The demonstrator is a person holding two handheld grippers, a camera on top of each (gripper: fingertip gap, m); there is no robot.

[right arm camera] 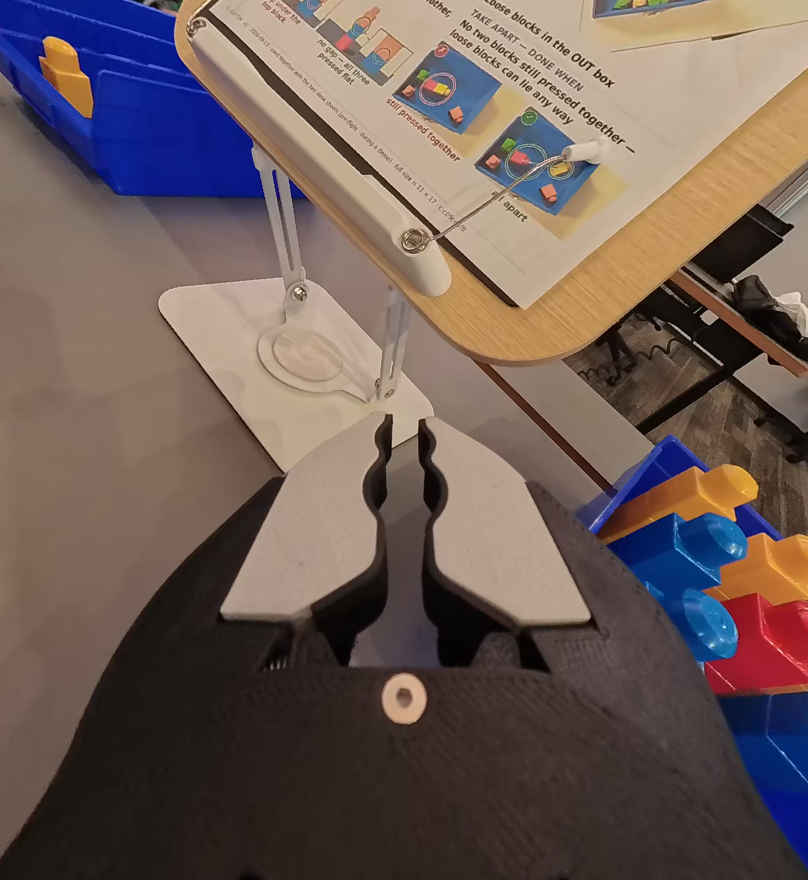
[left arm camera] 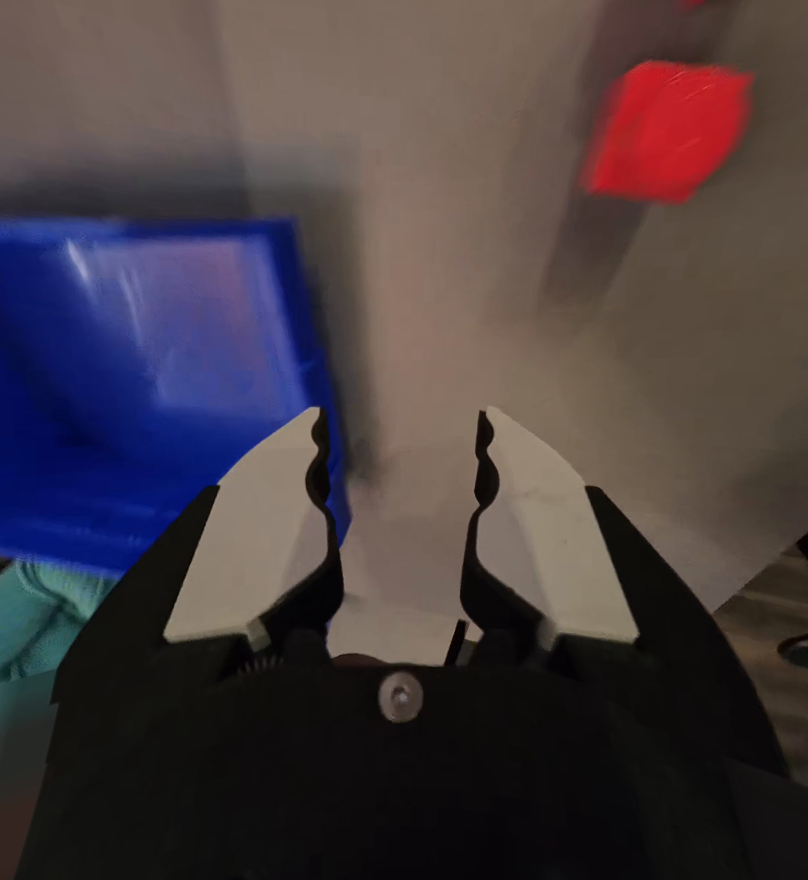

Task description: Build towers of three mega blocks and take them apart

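Mega blocks sit in three places you can see. A heap of orange, blue and red ones fills the blue bin at your right, just beside the right gripper. One orange block rests in the far blue bin behind the stand's white base. A lone red block lies on the grey surface, well ahead and to the right of the left gripper.

Your left jaws stand wide with nothing between them; your right jaws are narrow, a slim gap showing, and grip nothing.

Judging by this, you are reaching for a block to start or continue a tower. The left view is heavily smeared, so slow down before you commit. Square the wide jaws to two flat opposite faces of the red block, and close below the stud so the top stays free for pressing.

Which way the red block's stud points, or where its long axis runs, cannot be told through the blur. In the near bin, the studs point right and slightly away from you.
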